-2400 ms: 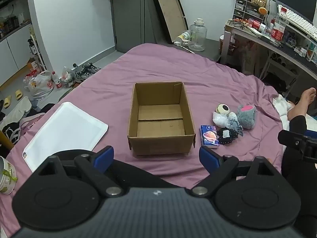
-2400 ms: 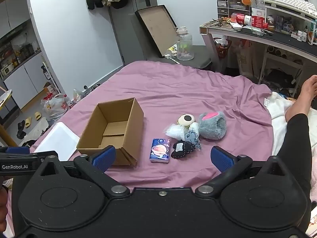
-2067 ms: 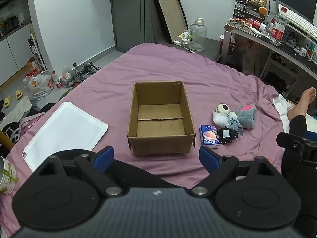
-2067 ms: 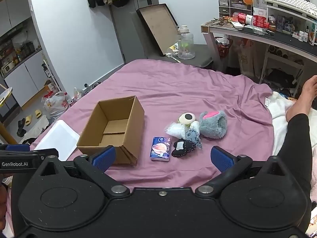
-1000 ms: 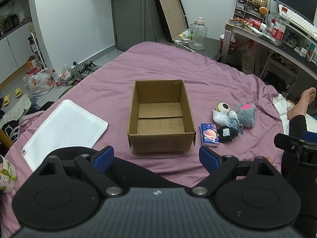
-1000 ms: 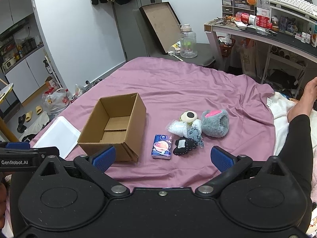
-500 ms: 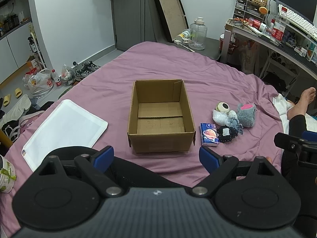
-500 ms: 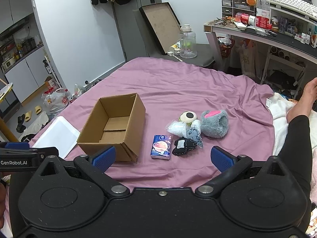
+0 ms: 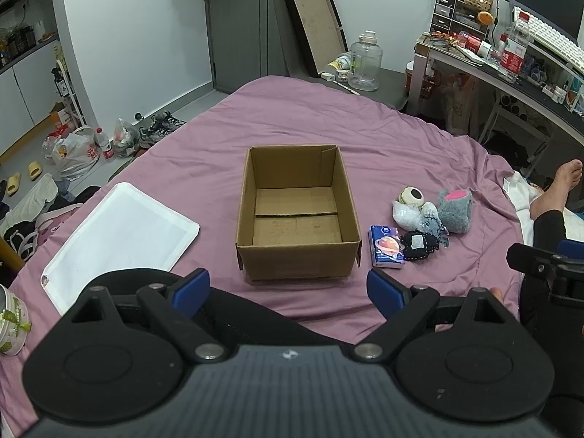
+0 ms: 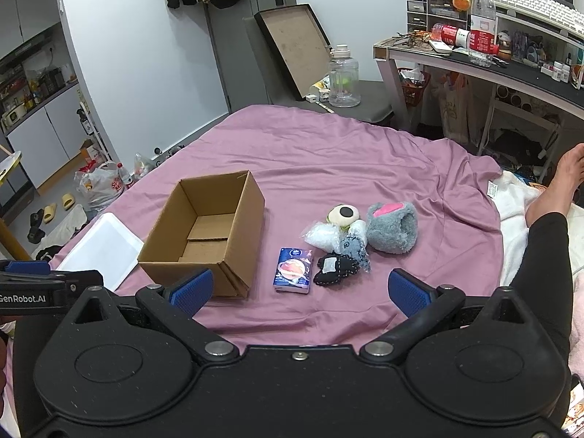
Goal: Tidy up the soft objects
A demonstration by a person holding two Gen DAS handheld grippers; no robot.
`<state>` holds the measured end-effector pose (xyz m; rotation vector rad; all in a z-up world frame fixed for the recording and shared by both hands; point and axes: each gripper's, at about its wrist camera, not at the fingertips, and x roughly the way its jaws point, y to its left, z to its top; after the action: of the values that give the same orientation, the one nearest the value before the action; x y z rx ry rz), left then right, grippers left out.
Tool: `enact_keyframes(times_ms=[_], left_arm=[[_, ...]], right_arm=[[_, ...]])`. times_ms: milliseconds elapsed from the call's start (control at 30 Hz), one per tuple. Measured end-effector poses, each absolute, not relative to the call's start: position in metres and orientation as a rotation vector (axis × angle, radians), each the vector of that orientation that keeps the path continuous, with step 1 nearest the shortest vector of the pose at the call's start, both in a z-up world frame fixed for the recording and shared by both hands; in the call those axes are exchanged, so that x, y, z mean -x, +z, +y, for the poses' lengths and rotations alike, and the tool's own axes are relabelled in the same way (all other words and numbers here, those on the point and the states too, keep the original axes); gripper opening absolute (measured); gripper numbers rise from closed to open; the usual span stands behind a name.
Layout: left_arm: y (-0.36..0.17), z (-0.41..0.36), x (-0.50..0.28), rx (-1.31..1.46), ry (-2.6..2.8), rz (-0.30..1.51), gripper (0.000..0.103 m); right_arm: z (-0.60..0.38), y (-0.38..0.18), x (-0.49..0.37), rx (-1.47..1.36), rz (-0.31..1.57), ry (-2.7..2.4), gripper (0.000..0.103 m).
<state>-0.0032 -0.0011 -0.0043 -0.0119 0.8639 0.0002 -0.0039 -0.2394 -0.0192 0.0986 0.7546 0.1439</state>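
An open cardboard box [image 9: 297, 215] is seen on a purple bedspread [image 9: 303, 120], straight ahead of the left gripper [image 9: 288, 290], whose blue-padded jaws are spread wide with nothing between them. The box is empty, with only its bottom flaps showing. The right gripper [image 10: 299, 290] is likewise held with its jaws wide apart and empty, above the near part of the bedspread.

The soft things are gathered in a small cluster ahead of the right gripper, between its jaws in that view and beyond the right jaw in the left view. Nearest the jaws, a blue tissue pack [image 10: 293, 270] lies flat, just beside the box. A black pouch [image 10: 335, 264] lies next to it on the right. Behind these a clear plastic bag [image 10: 323, 235] and a cream round toy with a dark spot [image 10: 343, 214] are bunched together, and a grey fuzzy slipper with a pink patch [image 10: 392, 227] is set at the right end of the cluster, touching it.

A white tray [image 9: 116, 235] lies flat beyond the left jaw of the left gripper, apart from the box. A person's leg in black [image 10: 540, 252] is stretched out beyond the right jaw of the right gripper.
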Motion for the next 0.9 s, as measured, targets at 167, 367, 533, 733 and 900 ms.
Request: enact_keyframes(times_ms=[167,367,533,733,900], left_arm=[[-0.004,-0.001,0.003,0.011,-0.001,0.865,0.092],[-0.008,-0.004,0.003,0.008,-0.012,0.866,0.092],[-0.009,-0.006,0.001,0.009,-0.018,0.865,0.092],[-0.012,-0.012,-0.007,0.010,-0.030,0.861,0.092],[-0.019,-0.020,-0.014,0.008,-0.044,0.862,0.092]], right_arm=[[-0.240,-0.020,0.004,-0.097,0.755,0.142,0.103],[-0.241,-0.021,0.004,-0.100,0.754,0.142,0.103],[-0.242,-0.023,0.003,-0.102,0.754,0.149,0.103],[-0.246,-0.029,-0.001,-0.114,0.763,0.142,0.103],[-0.252,-0.038,-0.005,-0.138,0.780,0.145,0.103]])
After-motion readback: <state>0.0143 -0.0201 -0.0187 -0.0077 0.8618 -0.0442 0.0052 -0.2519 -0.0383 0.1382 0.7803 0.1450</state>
